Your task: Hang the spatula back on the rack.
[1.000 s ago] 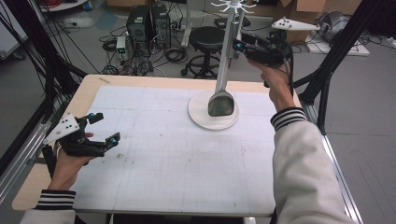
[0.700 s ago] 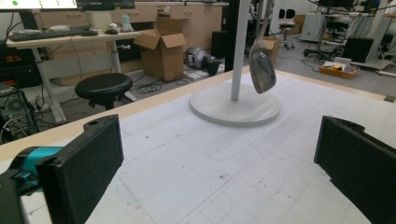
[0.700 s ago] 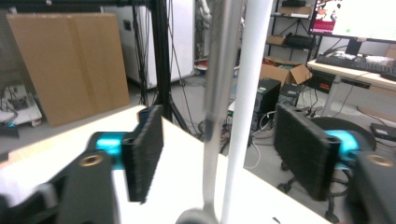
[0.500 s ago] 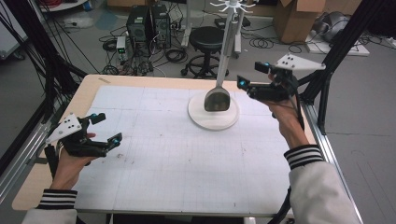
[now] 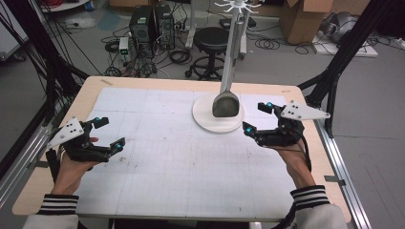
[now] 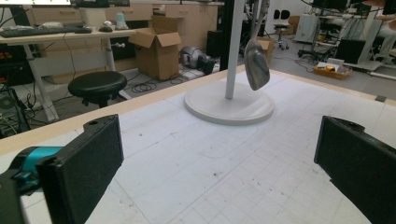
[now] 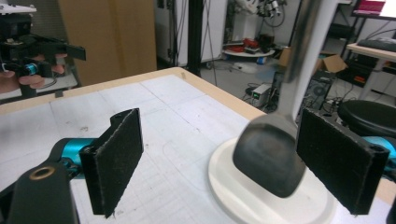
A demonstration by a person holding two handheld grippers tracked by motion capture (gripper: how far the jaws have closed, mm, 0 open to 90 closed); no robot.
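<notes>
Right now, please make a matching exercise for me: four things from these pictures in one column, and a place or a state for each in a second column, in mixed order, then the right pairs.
Things
1. left gripper
2. right gripper
3. ladle
4. round white base

Places or states
A. hangs over the white base
B. stands on the table, carrying the pole
C. open, near the table's left edge
D. open, just right of the white base

Pairs: 1-C, 2-D, 3-A, 4-B

Left gripper [image 5: 106,132]: held low at the person's left, jaws spread wide, nothing between.
Right gripper [image 5: 257,118]: held low at the right, jaws wide apart, empty.
Forearms: both in striped cuffs.
</notes>
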